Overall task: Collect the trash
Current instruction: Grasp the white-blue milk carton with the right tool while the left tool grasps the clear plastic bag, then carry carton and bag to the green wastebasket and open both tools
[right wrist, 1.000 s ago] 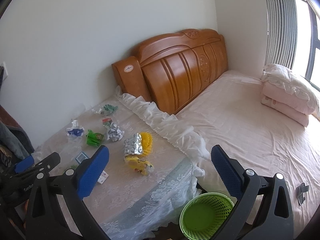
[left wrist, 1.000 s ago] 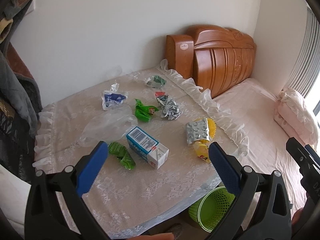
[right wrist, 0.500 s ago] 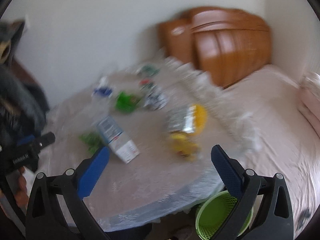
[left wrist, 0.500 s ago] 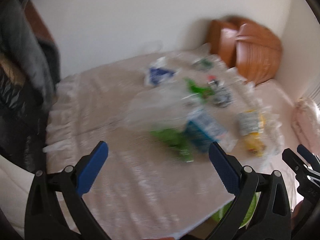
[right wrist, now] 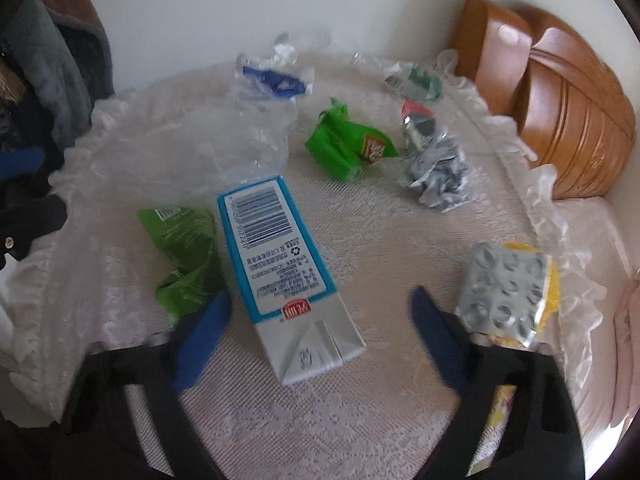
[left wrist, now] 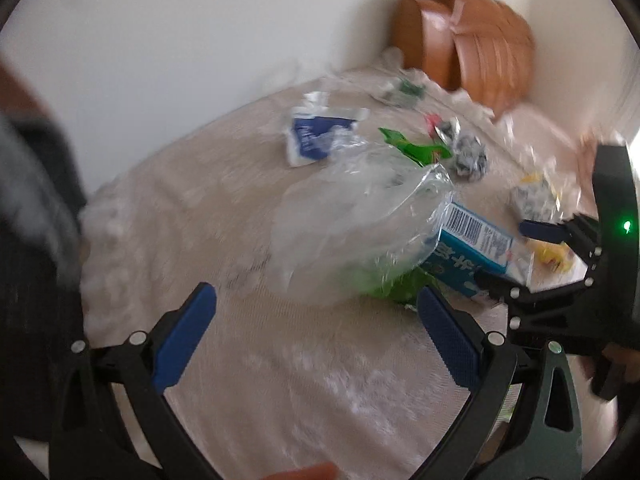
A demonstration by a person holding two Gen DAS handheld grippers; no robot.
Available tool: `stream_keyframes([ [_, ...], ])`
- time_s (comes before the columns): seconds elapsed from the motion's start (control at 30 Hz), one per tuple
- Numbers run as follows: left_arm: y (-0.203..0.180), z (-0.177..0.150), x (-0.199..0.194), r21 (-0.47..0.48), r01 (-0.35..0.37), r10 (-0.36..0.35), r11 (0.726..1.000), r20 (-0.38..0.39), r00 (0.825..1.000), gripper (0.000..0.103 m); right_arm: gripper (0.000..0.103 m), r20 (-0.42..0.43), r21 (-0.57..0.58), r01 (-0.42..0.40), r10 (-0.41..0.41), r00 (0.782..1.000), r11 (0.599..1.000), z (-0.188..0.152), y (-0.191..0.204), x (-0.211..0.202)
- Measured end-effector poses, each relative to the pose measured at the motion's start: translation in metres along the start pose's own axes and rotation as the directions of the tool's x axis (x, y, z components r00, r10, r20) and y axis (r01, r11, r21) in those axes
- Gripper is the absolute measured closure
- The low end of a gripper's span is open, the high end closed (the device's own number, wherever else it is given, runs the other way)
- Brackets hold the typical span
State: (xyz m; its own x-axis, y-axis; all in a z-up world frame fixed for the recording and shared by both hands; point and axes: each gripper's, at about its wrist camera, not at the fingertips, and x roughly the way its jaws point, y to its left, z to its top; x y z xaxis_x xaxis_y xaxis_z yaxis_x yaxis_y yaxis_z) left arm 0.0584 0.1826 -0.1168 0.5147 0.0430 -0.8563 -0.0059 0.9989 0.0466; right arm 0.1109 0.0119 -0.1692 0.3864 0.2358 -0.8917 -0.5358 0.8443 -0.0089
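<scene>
Trash lies on a lace-covered table (right wrist: 328,412). A blue and white milk carton (right wrist: 284,272) lies on its side just ahead of my open right gripper (right wrist: 316,312), its folded end between the jaws, untouched. A crumpled clear plastic bag (left wrist: 356,224) lies ahead of my open left gripper (left wrist: 316,312). The carton (left wrist: 472,248) also shows beside the bag. A green wrapper (right wrist: 184,256) lies left of the carton. Further back are a green snack bag (right wrist: 348,144), a silver foil wad (right wrist: 436,168) and a blue and white wrapper (right wrist: 272,76).
A silver blister pack on a yellow wrapper (right wrist: 508,292) lies at the table's right edge. A wooden headboard (right wrist: 560,104) and a pink bed are to the right. Dark clothes (right wrist: 48,80) hang at the left. The right gripper's body (left wrist: 600,240) shows in the left view.
Both grippers have moved in and down toward the table. The right one now straddles the end of the carton; the left one now faces the plastic bag. The green basket is out of view.
</scene>
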Motion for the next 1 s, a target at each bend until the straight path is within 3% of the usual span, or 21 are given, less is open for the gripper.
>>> stream_keyframes([
  [0.17, -0.020, 0.028, 0.027, 0.158, 0.024, -0.027, 0.987, 0.017, 0.999, 0.006, 0.057, 0.001, 0.069, -0.039, 0.039, 0.999, 0.997, -0.005, -0.013, -0.001],
  [0.33, -0.040, 0.051, 0.059, 0.247, 0.046, -0.048, 0.968, 0.005, 0.999, 0.011, 0.059, 0.019, 0.191, -0.038, 0.035, 0.999, 0.981, -0.025, -0.036, -0.021],
  [0.47, -0.047, 0.062, 0.091, 0.242, 0.090, -0.077, 0.966, -0.065, 0.995, 0.035, 0.059, 0.039, 0.267, -0.033, 0.023, 0.999, 0.963, -0.041, -0.050, -0.039],
  [0.53, -0.047, 0.064, 0.101, 0.226, 0.093, -0.075, 0.970, -0.088, 0.993, 0.053, 0.059, 0.054, 0.303, -0.030, 0.015, 0.998, 0.953, -0.048, -0.056, -0.050],
  [0.6, -0.042, 0.068, 0.107, 0.174, 0.101, -0.082, 0.980, -0.111, 0.990, 0.082, 0.059, 0.075, 0.331, -0.037, 0.013, 0.997, 0.943, -0.053, -0.060, -0.059],
  [0.73, -0.026, 0.074, 0.090, 0.081, 0.101, -0.096, 0.992, -0.061, 0.994, 0.092, 0.059, 0.141, 0.393, -0.070, 0.015, 0.990, 0.917, -0.066, -0.074, -0.084],
  [0.87, -0.025, 0.074, 0.048, 0.071, 0.070, -0.072, 0.995, 0.027, 0.997, 0.094, 0.059, 0.210, 0.450, -0.077, -0.022, 0.977, 0.890, -0.086, -0.093, -0.115],
  [1.0, -0.038, 0.074, 0.007, 0.074, 0.088, -0.095, 0.993, 0.099, 0.991, 0.094, 0.059, 0.237, 0.525, -0.040, -0.100, 0.966, 0.850, -0.120, -0.122, -0.149],
])
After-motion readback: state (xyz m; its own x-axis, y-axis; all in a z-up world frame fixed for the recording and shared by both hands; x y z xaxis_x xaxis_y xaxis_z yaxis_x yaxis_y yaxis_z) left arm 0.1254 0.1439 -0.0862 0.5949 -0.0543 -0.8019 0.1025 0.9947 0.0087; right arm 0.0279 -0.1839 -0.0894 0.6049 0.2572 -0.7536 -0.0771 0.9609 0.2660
